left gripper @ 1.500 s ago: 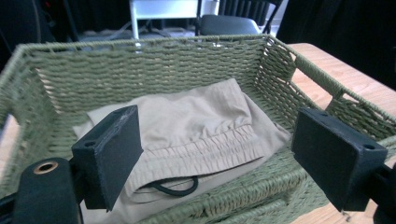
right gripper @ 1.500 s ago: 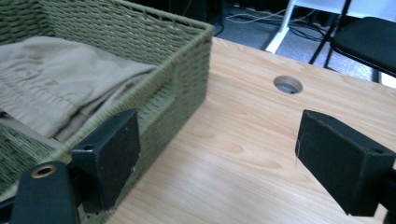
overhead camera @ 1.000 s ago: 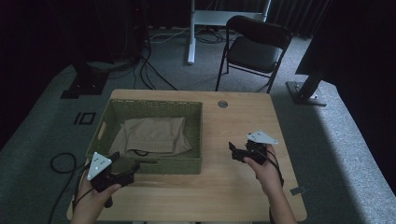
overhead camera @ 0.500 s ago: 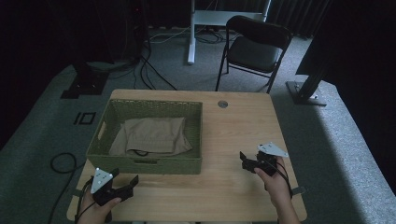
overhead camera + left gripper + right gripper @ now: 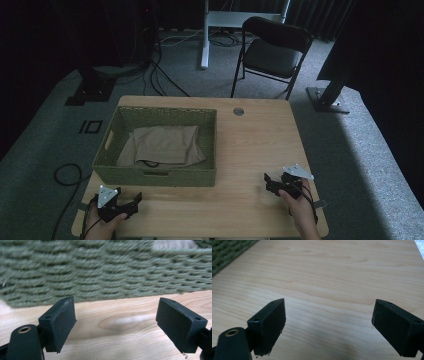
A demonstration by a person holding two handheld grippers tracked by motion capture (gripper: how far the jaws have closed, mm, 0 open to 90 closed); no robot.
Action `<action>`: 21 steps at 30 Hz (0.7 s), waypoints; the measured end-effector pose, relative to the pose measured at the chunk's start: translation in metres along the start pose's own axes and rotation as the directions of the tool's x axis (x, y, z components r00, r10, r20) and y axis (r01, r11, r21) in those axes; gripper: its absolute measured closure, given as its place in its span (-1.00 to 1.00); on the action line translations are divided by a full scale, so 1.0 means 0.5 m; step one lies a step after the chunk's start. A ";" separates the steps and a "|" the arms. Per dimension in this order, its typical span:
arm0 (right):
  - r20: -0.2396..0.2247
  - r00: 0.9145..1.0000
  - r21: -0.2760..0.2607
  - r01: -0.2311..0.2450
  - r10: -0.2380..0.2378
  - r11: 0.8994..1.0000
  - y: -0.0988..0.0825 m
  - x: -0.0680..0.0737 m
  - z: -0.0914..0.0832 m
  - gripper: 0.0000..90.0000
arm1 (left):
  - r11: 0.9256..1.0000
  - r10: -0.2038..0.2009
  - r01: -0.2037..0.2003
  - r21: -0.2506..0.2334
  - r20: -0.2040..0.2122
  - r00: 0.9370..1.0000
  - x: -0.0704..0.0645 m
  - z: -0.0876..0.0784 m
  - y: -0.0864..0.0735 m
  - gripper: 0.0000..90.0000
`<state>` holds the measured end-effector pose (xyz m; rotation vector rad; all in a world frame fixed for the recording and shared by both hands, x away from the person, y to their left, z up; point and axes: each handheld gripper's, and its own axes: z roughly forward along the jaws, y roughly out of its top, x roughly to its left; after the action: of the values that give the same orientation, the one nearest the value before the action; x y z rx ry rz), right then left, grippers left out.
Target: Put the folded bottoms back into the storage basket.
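A green woven basket stands on the left half of the wooden table, with a folded tan cloth lying inside it. My left gripper rests near the table's front left corner, just in front of the basket, jaws open and empty. Its own view has the basket wall close ahead beyond the open left gripper. My right gripper sits at the front right of the table, open and empty. Bare wood lies between the jaws of the right gripper, with the basket's corner at upper left.
A black folding chair stands on the carpet behind the table, beside a white desk leg. Cables lie on the floor at left. A round grommet sits near the table's far edge.
Both grippers have drawn back toward the table's front edge and lowered; the left came away from the basket's front wall, the right moved nearer the front right corner.
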<state>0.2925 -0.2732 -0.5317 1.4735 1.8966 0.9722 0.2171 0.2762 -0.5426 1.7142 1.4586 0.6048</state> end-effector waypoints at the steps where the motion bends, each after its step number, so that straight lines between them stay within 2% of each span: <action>1: 0.002 1.000 0.002 -0.004 0.004 1.000 -0.003 -0.003 0.000 -0.75 | 1.000 -0.001 0.001 0.011 -0.003 1.000 0.002 0.001 -0.002 -0.62; 6: 0.022 1.000 0.018 -0.016 0.015 1.000 -0.018 -0.016 -0.002 -0.75 | 0.999 0.003 -0.001 0.045 -0.049 0.999 0.012 0.009 -0.014 -0.62; 8: 0.024 0.999 0.026 -0.022 0.022 0.999 -0.025 -0.023 -0.004 -0.75 | 0.999 -0.009 0.012 0.040 -0.068 0.998 0.016 0.009 -0.017 -0.62; 12: 0.047 0.998 0.042 -0.040 0.038 0.998 -0.039 -0.040 -0.009 -0.75 | 0.999 -0.010 0.014 0.036 -0.104 0.995 0.024 0.007 -0.022 -0.62; 18: 0.071 0.996 0.058 -0.060 0.056 0.997 -0.053 -0.062 -0.014 -0.75 | 0.999 -0.045 0.049 0.022 -0.153 0.987 0.045 0.002 -0.024 -0.62; 21: 0.065 0.995 0.067 -0.076 0.072 0.995 -0.055 -0.069 -0.016 -0.75 | 0.998 -0.060 0.064 0.017 -0.170 0.984 0.053 0.001 -0.029 -0.62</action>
<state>0.2792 -0.3121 -0.5493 1.6058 1.8601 0.8904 0.2151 0.3020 -0.5582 1.6610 1.6366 0.7173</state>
